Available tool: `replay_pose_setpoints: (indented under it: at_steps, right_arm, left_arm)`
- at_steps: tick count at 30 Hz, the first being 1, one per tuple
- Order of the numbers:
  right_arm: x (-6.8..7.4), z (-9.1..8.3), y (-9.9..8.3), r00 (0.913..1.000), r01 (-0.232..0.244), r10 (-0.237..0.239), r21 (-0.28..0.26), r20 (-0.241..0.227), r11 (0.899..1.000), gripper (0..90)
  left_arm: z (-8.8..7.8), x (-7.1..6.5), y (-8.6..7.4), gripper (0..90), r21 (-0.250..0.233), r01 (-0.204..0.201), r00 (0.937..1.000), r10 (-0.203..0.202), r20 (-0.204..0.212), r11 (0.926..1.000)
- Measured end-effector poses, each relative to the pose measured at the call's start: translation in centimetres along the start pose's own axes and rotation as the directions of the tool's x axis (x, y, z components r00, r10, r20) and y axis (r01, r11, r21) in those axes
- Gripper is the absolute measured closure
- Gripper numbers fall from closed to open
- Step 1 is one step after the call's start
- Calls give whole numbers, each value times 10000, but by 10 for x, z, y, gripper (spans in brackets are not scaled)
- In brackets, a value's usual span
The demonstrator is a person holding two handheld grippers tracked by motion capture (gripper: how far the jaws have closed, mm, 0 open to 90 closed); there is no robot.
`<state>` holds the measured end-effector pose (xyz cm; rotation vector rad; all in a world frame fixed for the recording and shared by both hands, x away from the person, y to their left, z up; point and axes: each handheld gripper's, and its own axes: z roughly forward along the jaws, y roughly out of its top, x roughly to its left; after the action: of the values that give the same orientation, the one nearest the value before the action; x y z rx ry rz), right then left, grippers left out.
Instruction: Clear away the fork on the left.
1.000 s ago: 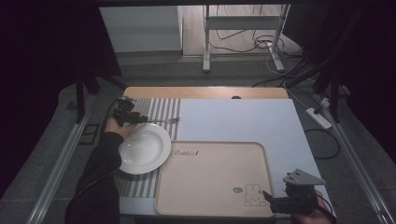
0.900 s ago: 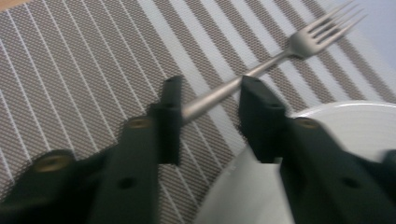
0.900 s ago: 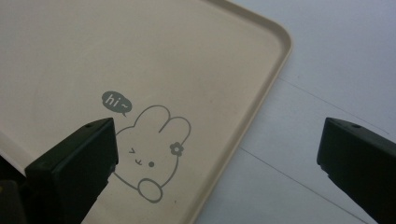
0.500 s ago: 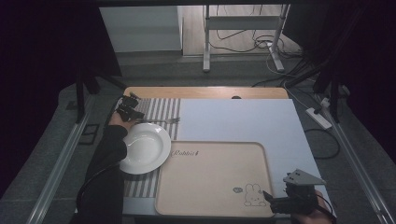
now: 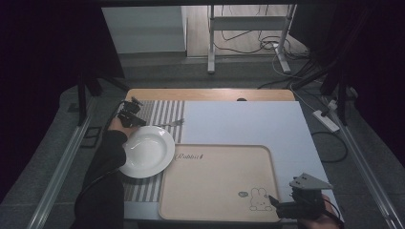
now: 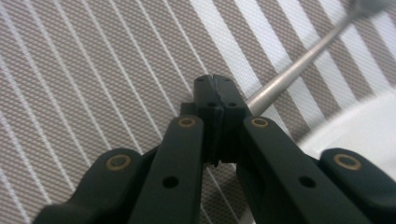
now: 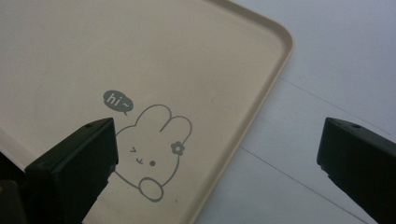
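A metal fork (image 5: 174,123) lies across the striped placemat (image 5: 162,110), just beyond a white plate (image 5: 148,150). My left gripper (image 5: 142,122) is at the fork's handle end, with its jaws shut. In the left gripper view the closed gripper (image 6: 215,86) holds the fork handle (image 6: 299,63), which runs up to the right past the plate rim (image 6: 355,126). My right gripper (image 5: 282,206) hovers open at the near right corner of a beige tray (image 5: 215,147). In the right gripper view the gripper (image 7: 217,140) has wide-apart jaws that frame the tray's rabbit drawing (image 7: 152,149), with nothing between them.
The table has a pale blue cover (image 5: 248,121) and a wooden far edge (image 5: 210,94). A person's dark left sleeve (image 5: 107,167) reaches along the table's left side. A power strip (image 5: 325,119) and cables lie on the floor to the right.
My left gripper has shifted slightly at the far left of the placemat, staying by the fork handle. The right gripper has not moved.
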<state>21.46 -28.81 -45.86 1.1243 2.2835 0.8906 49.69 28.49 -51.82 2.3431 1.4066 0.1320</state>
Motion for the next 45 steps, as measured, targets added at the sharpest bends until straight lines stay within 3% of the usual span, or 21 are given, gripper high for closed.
replay_pose_setpoints:
  at_steps: [5,10,12,15,19,21,26,30,39,44,45]
  right_arm:
    - [0,0,0,10000,6,-7,24,23,10000,0]
    - [0,0,0,10000,5,-5,26,29,10000,0]
    - [0,0,0,10000,-4,4,35,27,10000,0]
    - [0,0,0,10000,-15,15,30,24,10000,0]
    - [0,0,0,10000,-8,7,31,16,10000,0]
    - [0,0,0,10000,8,-8,29,18,10000,0]
    - [0,0,0,10000,23,-23,29,20,10000,0]
    - [0,0,0,10000,24,-24,30,21,10000,0]
    - [0,0,0,10000,29,-29,12,3,10000,0]
    - [0,0,0,10000,33,-33,5,-10,10000,0]
    - [0,0,0,10000,32,-32,5,-9,10000,0]
  left_arm:
    - [-3,0,-6,889,125,-315,9988,311,379,9994]
    - [-3,3,-9,890,28,-192,9979,190,624,9998]
    - [-4,4,-8,887,-61,-66,9991,69,412,10000]
    - [-9,7,-6,762,-609,211,9989,-185,425,9979]
    - [-13,6,-1,534,-1042,244,9996,-230,151,9943]
    - [-13,4,2,430,-1223,324,9992,-292,278,9920]
    - [-7,-3,9,156,-1252,291,9985,-230,498,9917]
    - [2,-12,16,30,-1048,9,9985,49,549,9945]
    - [24,-35,34,0,-442,-655,9961,680,566,9969]
    - [33,-46,44,6,132,-1142,9934,1140,159,9934]
    - [34,-48,46,10,254,-1308,9913,1311,-96,9911]
